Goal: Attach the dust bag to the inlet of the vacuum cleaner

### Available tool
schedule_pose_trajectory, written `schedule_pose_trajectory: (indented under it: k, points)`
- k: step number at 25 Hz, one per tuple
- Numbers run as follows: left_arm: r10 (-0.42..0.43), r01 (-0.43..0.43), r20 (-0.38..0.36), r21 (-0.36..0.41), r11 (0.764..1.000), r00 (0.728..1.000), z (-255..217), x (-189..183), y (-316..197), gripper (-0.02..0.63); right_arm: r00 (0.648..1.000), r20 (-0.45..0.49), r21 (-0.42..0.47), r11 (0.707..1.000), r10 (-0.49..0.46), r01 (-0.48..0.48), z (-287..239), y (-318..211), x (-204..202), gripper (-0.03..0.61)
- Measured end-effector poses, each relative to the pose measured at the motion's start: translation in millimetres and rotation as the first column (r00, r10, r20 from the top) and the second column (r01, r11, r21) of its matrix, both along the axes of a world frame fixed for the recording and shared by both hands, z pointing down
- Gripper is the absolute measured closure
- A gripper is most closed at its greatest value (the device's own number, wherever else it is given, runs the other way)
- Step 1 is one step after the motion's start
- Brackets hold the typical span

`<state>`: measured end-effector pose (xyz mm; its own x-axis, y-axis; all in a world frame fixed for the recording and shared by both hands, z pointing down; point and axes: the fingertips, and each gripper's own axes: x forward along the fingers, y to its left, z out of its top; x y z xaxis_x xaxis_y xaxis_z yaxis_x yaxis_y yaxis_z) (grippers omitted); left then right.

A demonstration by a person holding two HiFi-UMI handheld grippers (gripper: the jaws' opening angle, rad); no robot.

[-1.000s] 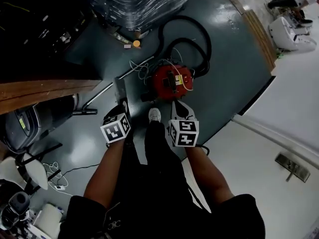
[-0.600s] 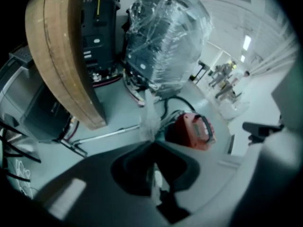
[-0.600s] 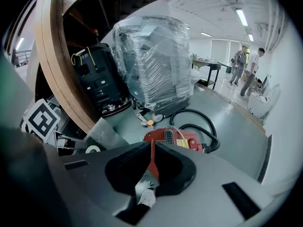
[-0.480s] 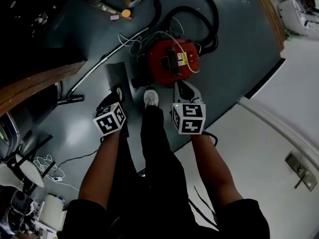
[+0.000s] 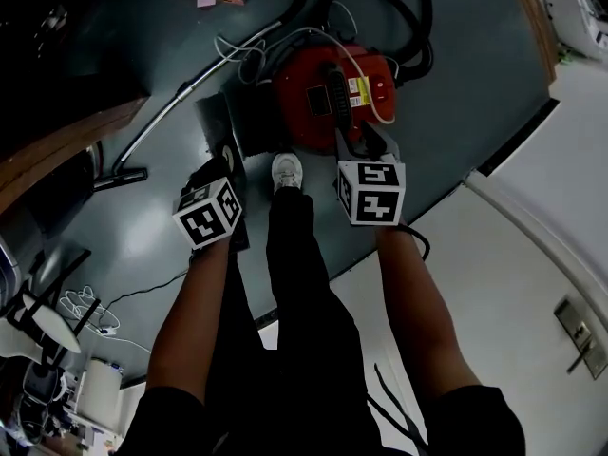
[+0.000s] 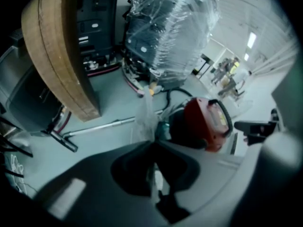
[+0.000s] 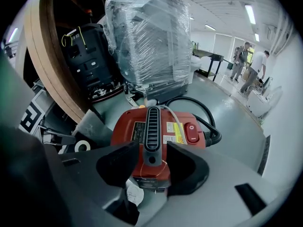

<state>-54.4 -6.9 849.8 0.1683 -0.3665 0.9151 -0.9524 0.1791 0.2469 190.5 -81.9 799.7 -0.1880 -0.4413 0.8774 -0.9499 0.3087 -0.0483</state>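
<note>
While the left tongs [image 6: 152, 144] pinch what looks like the dust bag [image 5: 220, 122], just left of the vacuum cleaner [image 5: 323, 103] mid-floor, the right tongs [image 7: 152, 148] are opening above its handle [image 7: 152, 119], gripping nothing; the attaching itself is not yet begun.

Dim, dark-cornered fisheye views; ceiling strip lights [image 7: 249, 13] glare, left gripper view blurred.

Both forearms [image 5: 195, 321] reach steeply down, left tool [image 6: 152, 143] jaws nearly together, right tool [image 7: 152, 148] jaws opening wide, gripping nothing.
</note>
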Motion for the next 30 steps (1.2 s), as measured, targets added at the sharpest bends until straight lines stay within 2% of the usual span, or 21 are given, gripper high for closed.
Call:
schedule_pose_trajectory:
  k: [6,9,14,19,22,27,30]
  points:
    - [-0.005,0.005,-0.001,-0.021,1.0,1.0,9.3,6.1,2.9,0.594,0.999,0.017,-0.068,0.997,0.043,-0.042,25.1,-2.8,1.1,0.408]
    - [-0.014,0.013,-0.007,-0.026,1.0,1.0,11.3,10.6,1.9,0.594,0.999,-0.003,-0.084,0.996,0.034,-0.034,29.7,-2.4,-1.6,0.434]
    - [-0.007,0.007,-0.02,-0.02,1.0,1.0,16.0,18.3,-3.9,0.594,0.997,-0.064,-0.112,0.993,0.031,-0.038,31.1,-2.5,-1.7,0.437]
    - [-0.014,0.013,-0.021,-0.034,0.999,1.0,22.0,22.1,-4.8,0.594,0.998,-0.059,-0.127,0.992,0.015,-0.022,31.0,-1.9,-3.7,0.437]
    - [-0.016,0.015,-0.047,-0.037,0.999,0.999,27.8,26.3,-5.9,0.594,0.998,-0.059,-0.151,0.988,0.0,-0.009,31.1,-2.2,-3.6,0.437]
    - [-0.023,0.02,-0.071,-0.047,0.999,0.997,33.0,32.0,-10.7,0.595,0.999,-0.053,-0.144,0.99,-0.006,-0.002,31.7,-2.7,-4.2,0.437]
    - [-0.049,0.043,-0.125,-0.054,0.998,0.991,35.3,39.7,-14.1,0.594,0.999,-0.05,-0.15,0.989,0.002,-0.009,32.0,-1.3,-3.8,0.437]
